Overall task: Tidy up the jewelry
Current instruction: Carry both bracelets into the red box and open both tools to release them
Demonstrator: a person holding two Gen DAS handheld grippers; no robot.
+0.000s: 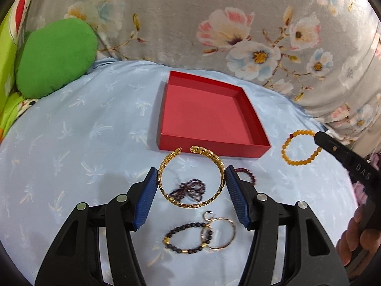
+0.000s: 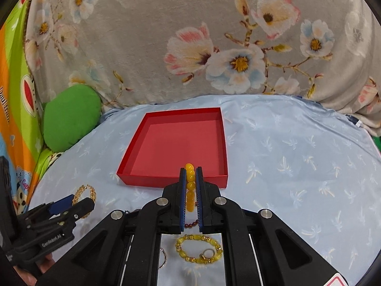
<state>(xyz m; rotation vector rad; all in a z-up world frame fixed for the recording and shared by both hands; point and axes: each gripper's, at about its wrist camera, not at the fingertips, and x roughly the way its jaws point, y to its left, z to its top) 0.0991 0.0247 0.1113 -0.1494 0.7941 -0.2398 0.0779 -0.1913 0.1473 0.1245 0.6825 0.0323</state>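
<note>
Nearest the left lens, under and between the blue pads of the left gripper (image 1: pixel 191 188): dark bead bracelet (image 1: pixel 188 238) overlapping a thin gold hoop (image 1: pixel 220 232), and a purple bead tangle (image 1: pixel 189 189) lying on the light blue sheet (image 1: pixel 71 155). Jaws about half spread, each pad against an opposite outer side of the gold cuff bangle (image 1: pixel 191 178), its gap turned toward the red tray (image 1: pixel 204 112) just ahead – looks carried clear of the sheet, though height hard to judge. Right gripper (image 2: pixel 191 183) closed almost fully on the amber bead bracelet (image 2: pixel 190 186), beads stacked edge-on between the pads, loop dangling in the left view, tips just short of the tray's near wall. Tray bare inside. Likely trouble: bangle held only by side pressure on a smooth, springy open ring – any tilt or easing of the squeeze and out it pops onto the pieces below; amber loop swinging and catching the tray wall on the way over, dragging or tipping the light tray. Both grippers heading for the same near edge, so a knock between them possible. Below the right gripper: yellow bead bracelet (image 2: pixel 198 249) with a small ring (image 2: pixel 208 253), dark red beads (image 2: pixel 190 225) behind the pads. Green cushion (image 2: pixel 71 116) far left and floral blanket (image 2: pixel 166 35) beyond, out of the way
</note>
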